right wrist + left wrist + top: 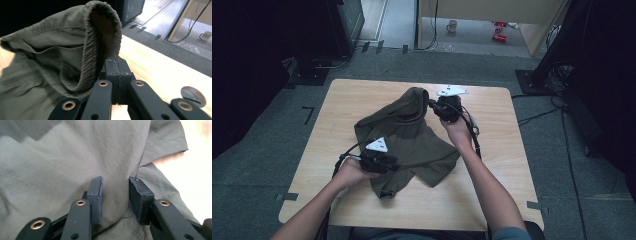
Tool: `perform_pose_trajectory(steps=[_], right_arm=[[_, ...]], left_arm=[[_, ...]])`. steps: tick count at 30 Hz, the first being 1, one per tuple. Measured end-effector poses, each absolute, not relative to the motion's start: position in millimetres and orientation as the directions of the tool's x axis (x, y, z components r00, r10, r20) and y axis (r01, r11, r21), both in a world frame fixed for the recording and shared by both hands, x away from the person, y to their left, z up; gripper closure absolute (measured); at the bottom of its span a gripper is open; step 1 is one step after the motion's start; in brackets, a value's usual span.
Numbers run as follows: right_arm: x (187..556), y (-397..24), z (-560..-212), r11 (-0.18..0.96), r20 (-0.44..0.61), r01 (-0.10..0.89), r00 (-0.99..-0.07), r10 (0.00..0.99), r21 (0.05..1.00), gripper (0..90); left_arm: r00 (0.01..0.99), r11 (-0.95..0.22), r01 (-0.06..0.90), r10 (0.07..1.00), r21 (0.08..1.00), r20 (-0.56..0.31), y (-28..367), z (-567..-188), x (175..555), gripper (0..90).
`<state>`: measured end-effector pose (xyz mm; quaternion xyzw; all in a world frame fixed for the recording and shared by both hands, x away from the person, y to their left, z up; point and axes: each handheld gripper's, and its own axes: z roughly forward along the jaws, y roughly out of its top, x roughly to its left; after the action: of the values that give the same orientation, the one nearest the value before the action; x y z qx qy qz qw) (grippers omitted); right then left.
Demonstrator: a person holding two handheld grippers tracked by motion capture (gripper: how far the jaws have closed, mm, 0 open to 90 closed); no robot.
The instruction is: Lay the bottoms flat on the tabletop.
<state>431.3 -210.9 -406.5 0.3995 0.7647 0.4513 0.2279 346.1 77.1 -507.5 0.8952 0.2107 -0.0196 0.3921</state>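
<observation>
An olive green garment point(407, 135) lies crumpled in the middle of the wooden table point(492, 190). My left gripper point(394, 162) sits at its near left part; in the left gripper view the cloth point(62, 157) bunches between the pads point(96, 195), which press a fold of it at the left gripper point(115, 182). My right gripper point(432, 104) is at the far end of the garment. Its jaws are shut on the gathered elastic waistband point(100, 32), which stands raised off the table above the right gripper point(115, 60).
Bare tabletop runs along the right and near sides. Beyond the table's far edge is grey carpet, with a white mug point(452, 26) and red objects point(499, 30) on the floor. A black stand with cables point(557, 65) is at the far right.
</observation>
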Motion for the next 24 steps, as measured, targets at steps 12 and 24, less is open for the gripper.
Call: perform_pose_trajectory(steps=[12,24], right_arm=[[466,-212,-419,0.265,0.022,0.462,-0.528,0.849,0.846,90.0],[450,-223,-420,0.207,0.095,0.455,-0.557,0.825,0.866,73.6]], left_arm=[[0.901,-0.560,0.416,0.363,0.717,-0.240,90,-499,352,59.0],[0.852,-0.458,0.435,0.487,0.775,-0.190,106,-479,367,54.6]])
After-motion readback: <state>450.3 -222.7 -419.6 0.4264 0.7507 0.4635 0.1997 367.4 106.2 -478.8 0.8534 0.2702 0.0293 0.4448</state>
